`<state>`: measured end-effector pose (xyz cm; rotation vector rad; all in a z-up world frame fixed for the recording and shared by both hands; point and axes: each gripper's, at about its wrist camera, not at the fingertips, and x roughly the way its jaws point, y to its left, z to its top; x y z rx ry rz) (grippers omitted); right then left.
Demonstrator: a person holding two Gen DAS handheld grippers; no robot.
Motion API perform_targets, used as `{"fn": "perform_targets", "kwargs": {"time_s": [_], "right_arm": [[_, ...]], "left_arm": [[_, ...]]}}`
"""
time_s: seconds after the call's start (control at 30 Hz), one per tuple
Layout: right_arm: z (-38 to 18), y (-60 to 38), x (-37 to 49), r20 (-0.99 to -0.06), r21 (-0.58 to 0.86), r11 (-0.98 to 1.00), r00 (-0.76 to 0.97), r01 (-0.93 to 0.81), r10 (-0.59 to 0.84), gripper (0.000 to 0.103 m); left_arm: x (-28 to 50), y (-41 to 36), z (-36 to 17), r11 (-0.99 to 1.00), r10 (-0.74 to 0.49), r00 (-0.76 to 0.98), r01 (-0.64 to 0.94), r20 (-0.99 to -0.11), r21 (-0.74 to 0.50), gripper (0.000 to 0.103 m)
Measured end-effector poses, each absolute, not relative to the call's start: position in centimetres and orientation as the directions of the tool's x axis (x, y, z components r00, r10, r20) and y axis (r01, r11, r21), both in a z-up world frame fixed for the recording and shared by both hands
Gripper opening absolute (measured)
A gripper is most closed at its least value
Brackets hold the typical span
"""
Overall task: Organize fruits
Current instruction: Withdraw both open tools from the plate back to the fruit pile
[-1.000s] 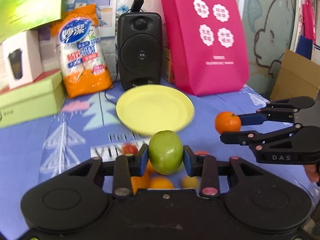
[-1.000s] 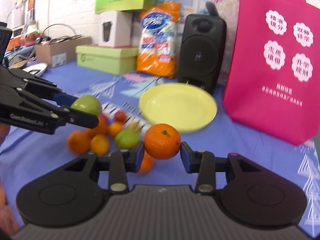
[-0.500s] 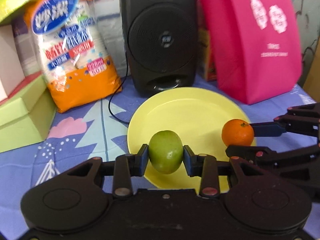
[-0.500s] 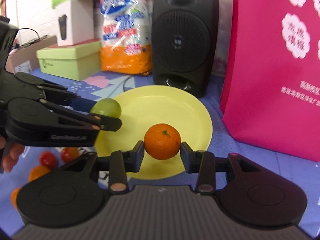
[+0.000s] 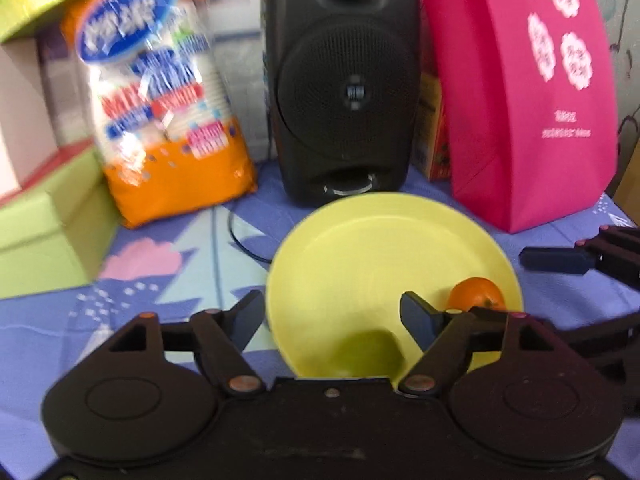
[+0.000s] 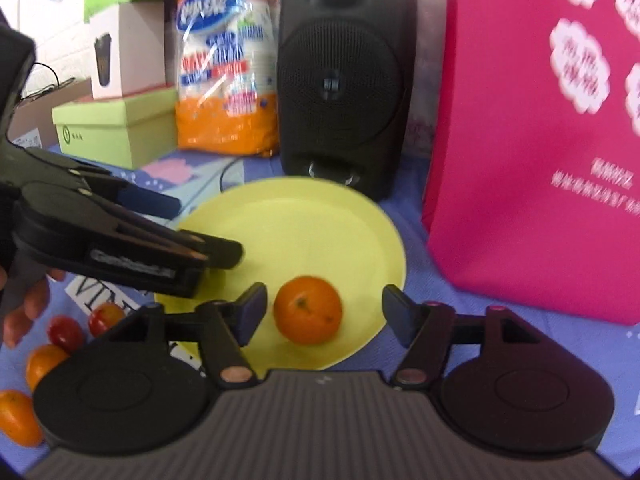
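Observation:
A yellow plate point(image 5: 384, 248) lies on the blue cloth; it also shows in the right wrist view point(image 6: 320, 224). My left gripper point(image 5: 332, 316) is open above the plate's near edge, and a blurred green fruit point(image 5: 368, 354) lies on the plate below it. My right gripper point(image 6: 324, 308) is open, with an orange point(image 6: 308, 310) resting on the plate between its fingers, not gripped. The orange point(image 5: 476, 294) also shows in the left wrist view. The left gripper's fingers point(image 6: 216, 250) reach over the plate from the left.
A black speaker point(image 5: 344, 80) stands just behind the plate, a pink bag point(image 5: 532, 92) to its right, an orange snack bag point(image 5: 160, 100) and a green box point(image 5: 48, 224) to its left. Loose oranges point(image 6: 16, 418) and red fruits point(image 6: 104, 316) lie at the front left.
Both grippers have opened over the plate. The green fruit and the orange have dropped from the jaws onto the plate.

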<state>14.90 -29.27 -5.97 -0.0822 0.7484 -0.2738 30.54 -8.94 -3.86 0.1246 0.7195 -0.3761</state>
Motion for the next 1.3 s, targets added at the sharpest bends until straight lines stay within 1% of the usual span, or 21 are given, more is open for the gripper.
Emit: {"fn": "perform_targets", "kwargs": {"time_s": [0.07,0.1,0.13,0.17,0.2,0.23,0.37,0.5,0.63,0.73,0.83,0.97,1.03,1.1,1.17,1.3], "right_arm": [[-4.9,-29.0,13.8,-0.640,-0.179,0.955,0.710,0.235,-0.295,0.063],[-4.2,-28.9,12.9,-0.626,-0.176,0.955,0.721,0.241,-0.297,0.063],[-3.5,-28.7,11.8,-0.612,-0.164,0.956,0.735,0.243,-0.292,0.064],[-2.9,-28.5,10.6,-0.598,-0.146,0.958,0.749,0.247,-0.284,0.070],[-2.5,-28.3,9.3,-0.588,-0.125,0.960,0.761,0.251,-0.276,0.074],[-2.1,-28.0,8.0,-0.575,-0.106,0.963,0.774,0.249,-0.264,0.078],[-1.7,-26.1,3.6,-0.541,-0.065,0.970,0.809,0.233,-0.230,0.078],[-2.4,-23.9,0.8,-0.559,-0.046,0.978,0.805,0.206,-0.196,0.078],[-3.8,-21.9,-0.2,-0.602,-0.055,0.987,0.783,0.152,-0.154,0.078],[-4.9,-20.2,-0.3,-0.624,-0.120,0.986,0.763,0.117,-0.166,0.077],[-5.6,-19.3,-0.2,-0.643,-0.177,0.978,0.740,0.106,-0.197,0.070],[-6.1,-19.5,-0.7,-0.650,-0.175,0.979,0.736,0.101,-0.192,0.070],[-6.1,-19.7,-0.7,-0.651,-0.173,0.980,0.734,0.102,-0.192,0.070],[-6.2,-19.8,-0.7,-0.651,-0.171,0.980,0.734,0.105,-0.192,0.070],[-6.1,-19.8,-0.8,-0.651,-0.164,0.981,0.735,0.106,-0.188,0.070],[-6.0,-19.8,-0.9,-0.650,-0.158,0.983,0.739,0.094,-0.175,0.070]], "left_arm": [[28.8,-7.8,-2.6,0.926,-0.295,0.712,0.377,-0.637,-0.009,0.075],[27.6,-7.0,-2.0,0.926,-0.304,0.721,0.377,-0.622,-0.015,0.077],[26.3,-6.0,-1.4,0.927,-0.313,0.731,0.375,-0.607,-0.027,0.080],[24.9,-5.2,-1.0,0.928,-0.322,0.742,0.371,-0.588,-0.041,0.089],[23.5,-4.3,-0.7,0.928,-0.331,0.753,0.368,-0.569,-0.054,0.094],[21.7,-3.6,-0.5,0.930,-0.338,0.763,0.363,-0.551,-0.067,0.095],[15.2,-1.5,-0.7,0.934,-0.342,0.784,0.345,-0.518,-0.095,0.095],[9.4,-1.5,-1.8,0.945,-0.300,0.806,0.326,-0.510,-0.041,0.095],[5.7,-2.0,-3.3,0.940,-0.296,0.794,0.339,-0.531,-0.018,0.095],[5.2,-2.6,-4.2,0.937,-0.296,0.790,0.348,-0.538,-0.004,0.093],[5.3,-3.0,-5.1,0.934,-0.301,0.776,0.356,-0.555,-0.009,0.092],[5.7,-3.0,-5.8,0.936,-0.305,0.768,0.351,-0.563,-0.027,0.092],[6.0,-3.2,-6.1,0.938,-0.298,0.774,0.347,-0.559,-0.020,0.088],[6.8,-3.3,-6.4,0.935,-0.303,0.760,0.353,-0.574,-0.027,0.069],[7.5,-3.4,-6.8,0.931,-0.317,0.741,0.361,-0.592,-0.046,0.062],[8.1,-3.9,-7.6,0.926,-0.323,0.716,0.374,-0.619,-0.051,0.062]]}}
